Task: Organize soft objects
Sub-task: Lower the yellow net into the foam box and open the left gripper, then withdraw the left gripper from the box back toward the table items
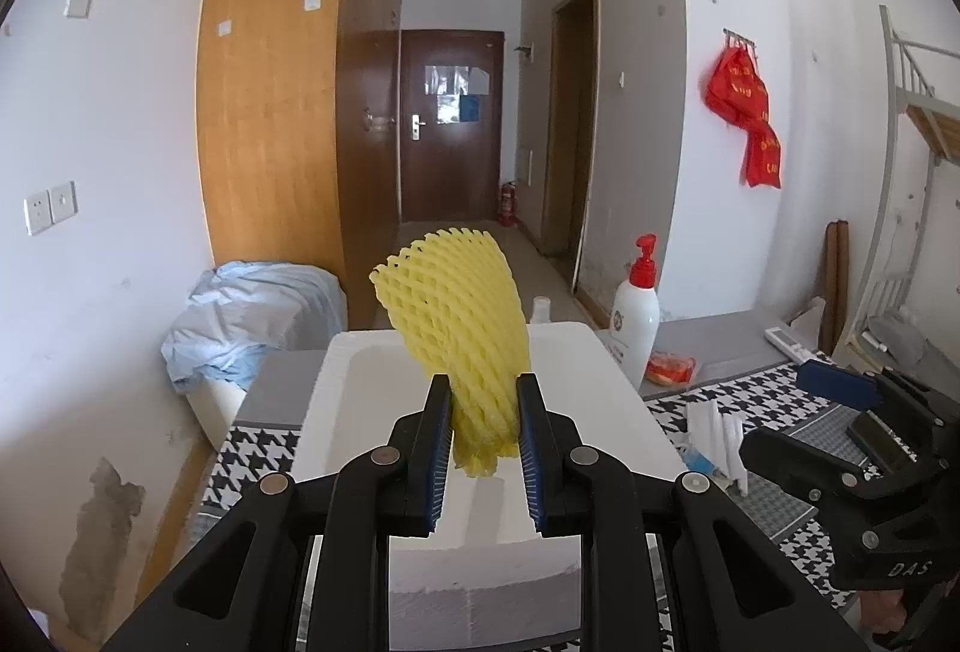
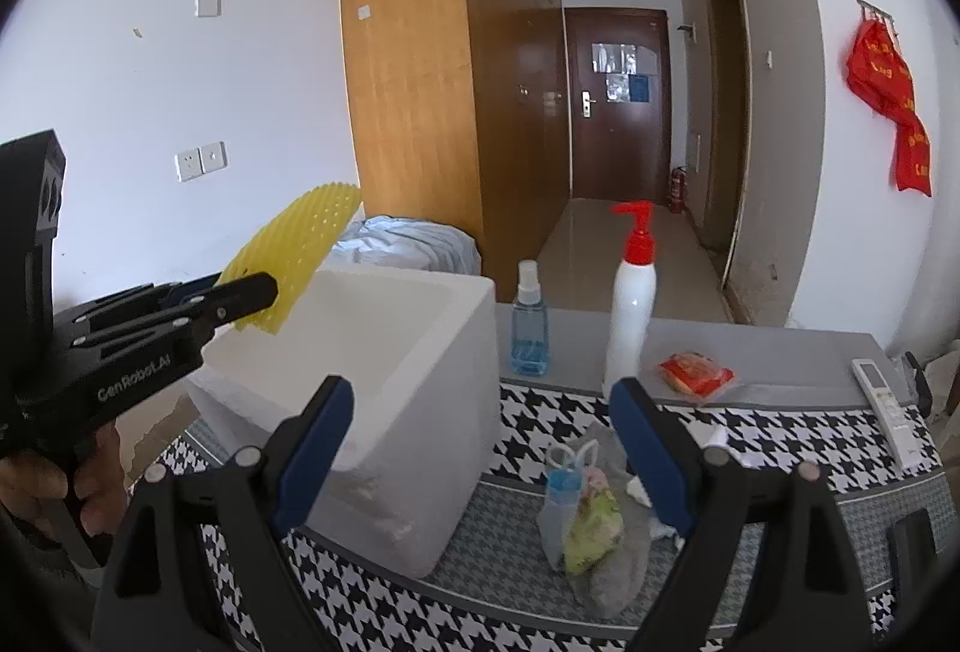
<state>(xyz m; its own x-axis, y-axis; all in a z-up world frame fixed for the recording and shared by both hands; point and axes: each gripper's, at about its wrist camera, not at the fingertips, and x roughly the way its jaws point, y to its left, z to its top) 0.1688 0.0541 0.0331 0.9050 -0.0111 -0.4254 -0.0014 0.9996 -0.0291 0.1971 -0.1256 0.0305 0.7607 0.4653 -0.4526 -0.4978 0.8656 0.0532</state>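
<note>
Left gripper (image 1: 483, 406) pinching yellow foam net (image 1: 456, 328) (lower end squeezed between the pads), held above white foam box (image 1: 606, 382); right gripper (image 1: 864, 412) at 3 o'clock.

Right gripper (image 2: 480, 448) spread wide, gripping nothing; bagged item (image 2: 591, 526) on cloth (image 2: 780, 436) between fingers; net (image 2: 294, 256) and box (image 2: 456, 352) at 10 o'clock.

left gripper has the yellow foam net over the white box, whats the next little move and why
Probably lower the left gripper a little and open it. Its pads are clamped on the yellow foam net, which hangs above the open white foam box, so releasing there should drop it inside. The right gripper is open and empty, free for the plastic bag afterwards.
</note>
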